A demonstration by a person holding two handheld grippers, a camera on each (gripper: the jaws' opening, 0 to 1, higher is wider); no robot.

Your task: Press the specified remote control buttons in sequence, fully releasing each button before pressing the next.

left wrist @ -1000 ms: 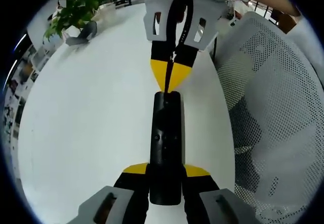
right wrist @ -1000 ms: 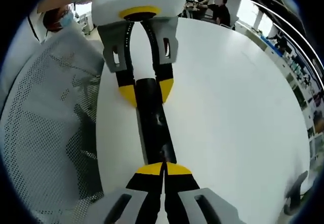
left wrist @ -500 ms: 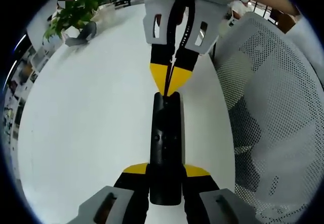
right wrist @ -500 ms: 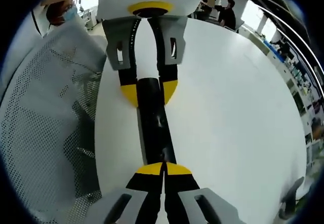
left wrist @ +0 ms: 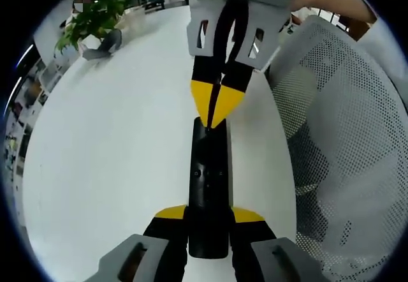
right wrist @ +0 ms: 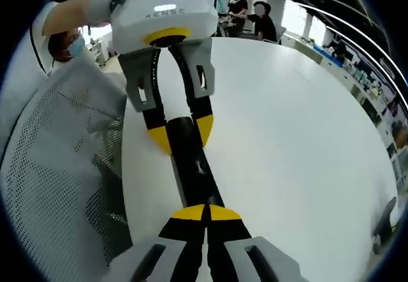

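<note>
Yellow-tipped right gripper (right wrist: pixel 205 213), jaws closed together, sits with its tip on the far end of the black remote (left wrist: pixel 208 186). Left gripper (left wrist: pixel 208 221) clamps the remote's other end between its jaws, holding it over the white surface (left wrist: pixel 115 141) near the edge by the mesh chair (left wrist: pixel 347 135). Remote's long axis runs gripper to gripper; buttons lie mid-body, toward the left gripper from the right tip.
</note>
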